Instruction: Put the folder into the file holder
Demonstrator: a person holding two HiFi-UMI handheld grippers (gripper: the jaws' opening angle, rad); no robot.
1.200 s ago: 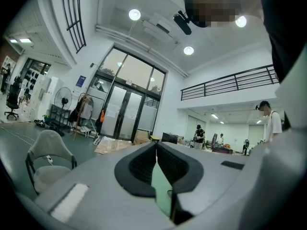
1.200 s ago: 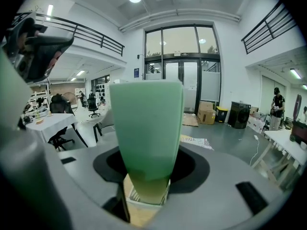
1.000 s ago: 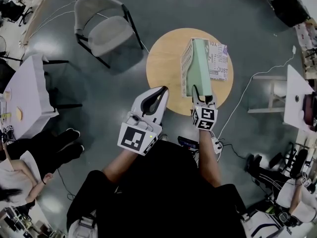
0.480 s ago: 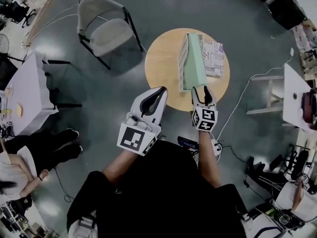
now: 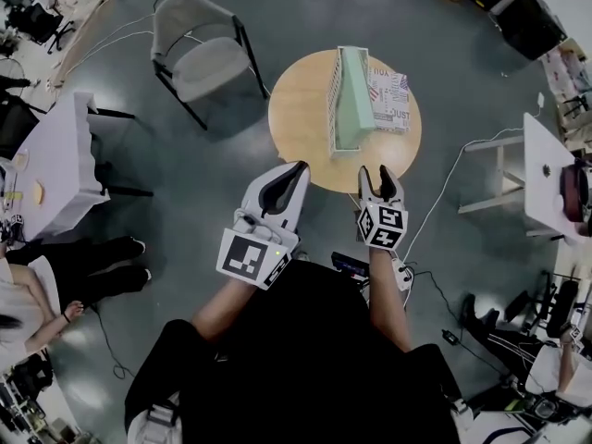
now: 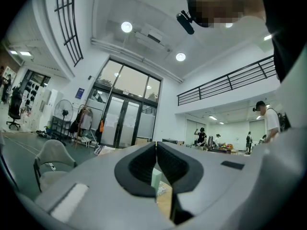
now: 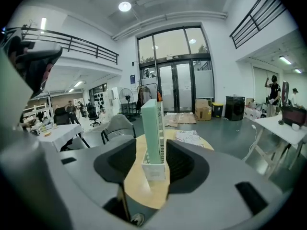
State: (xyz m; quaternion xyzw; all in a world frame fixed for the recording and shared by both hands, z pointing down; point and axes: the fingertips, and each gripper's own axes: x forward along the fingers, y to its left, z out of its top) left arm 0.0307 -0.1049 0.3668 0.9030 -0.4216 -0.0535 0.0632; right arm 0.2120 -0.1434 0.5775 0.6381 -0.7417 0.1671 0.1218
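Looks basically done: the green folder (image 5: 354,95) stands upright in the white mesh file holder (image 5: 334,109) on the round table (image 5: 296,128), upper centre of the head view, w/ a printed booklet (image 5: 392,100) just beside it. The right gripper (image 5: 376,172) is apart from the holder, jaws spread, just been closing a bit, nothing between them. The left gripper (image 5: 301,166) has its tips pressed together, empty. Can't tell if the folder's fully seated, as the holder wall hides its bottom.
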